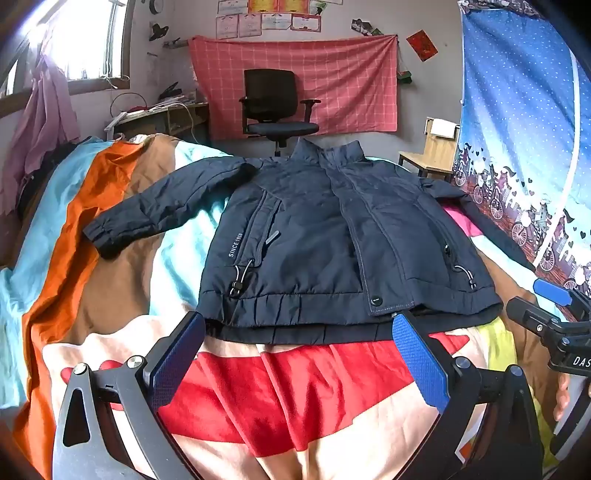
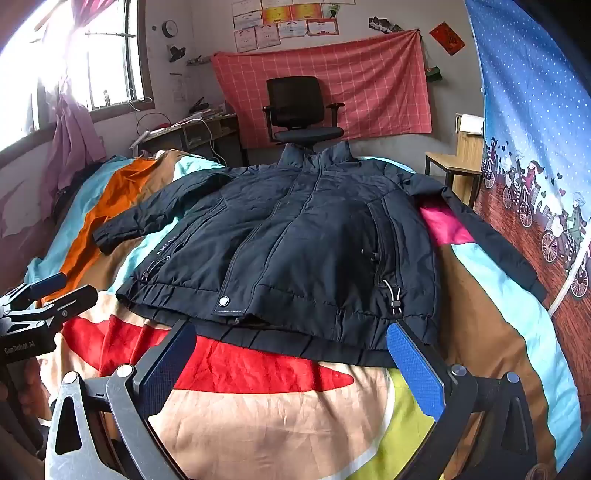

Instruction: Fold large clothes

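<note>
On the bedspread [image 1: 110,288], jacket [image 1: 325,240] lies flat.

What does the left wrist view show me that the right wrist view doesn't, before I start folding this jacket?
Left wrist only: the right gripper at the frame's right edge, open, and the "SINCE" print clearly legible.
Right wrist only: the left gripper at the left edge, open, and the wall clock in full.
Both: the dark jacket lying flat, front up, sleeves spread, on the striped bedcover, the office chair behind it, neither gripper touching the jacket.
</note>
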`<state>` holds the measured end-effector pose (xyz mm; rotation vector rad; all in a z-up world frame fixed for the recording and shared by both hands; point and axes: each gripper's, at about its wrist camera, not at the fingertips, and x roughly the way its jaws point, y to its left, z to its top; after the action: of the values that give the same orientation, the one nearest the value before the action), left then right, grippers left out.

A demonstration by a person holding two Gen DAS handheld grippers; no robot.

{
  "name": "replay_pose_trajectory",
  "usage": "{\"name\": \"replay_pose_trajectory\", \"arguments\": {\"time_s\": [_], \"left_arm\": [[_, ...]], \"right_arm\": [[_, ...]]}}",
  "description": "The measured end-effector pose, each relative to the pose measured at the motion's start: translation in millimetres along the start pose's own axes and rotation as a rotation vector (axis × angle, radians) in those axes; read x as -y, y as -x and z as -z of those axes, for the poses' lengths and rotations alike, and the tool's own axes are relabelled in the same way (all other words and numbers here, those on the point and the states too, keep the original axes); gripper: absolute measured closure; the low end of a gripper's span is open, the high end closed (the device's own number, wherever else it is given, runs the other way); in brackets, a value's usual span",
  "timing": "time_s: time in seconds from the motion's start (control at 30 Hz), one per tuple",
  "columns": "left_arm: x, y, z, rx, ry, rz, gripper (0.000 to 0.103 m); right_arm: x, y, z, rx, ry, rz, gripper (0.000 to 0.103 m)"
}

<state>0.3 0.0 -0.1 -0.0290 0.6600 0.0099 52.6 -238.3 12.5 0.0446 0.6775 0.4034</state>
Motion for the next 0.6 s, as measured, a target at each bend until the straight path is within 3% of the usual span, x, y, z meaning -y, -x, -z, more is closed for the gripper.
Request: {"name": "replay_pose_trajectory", "arguments": {"time_s": [0.6], "left_arm": [[0.0,0.0,0.0,0.004,0.001,0.001,0.003]], "right_arm": [[1.0,1.7,-0.7,0.002,0.0,0.002,0.0]]}}
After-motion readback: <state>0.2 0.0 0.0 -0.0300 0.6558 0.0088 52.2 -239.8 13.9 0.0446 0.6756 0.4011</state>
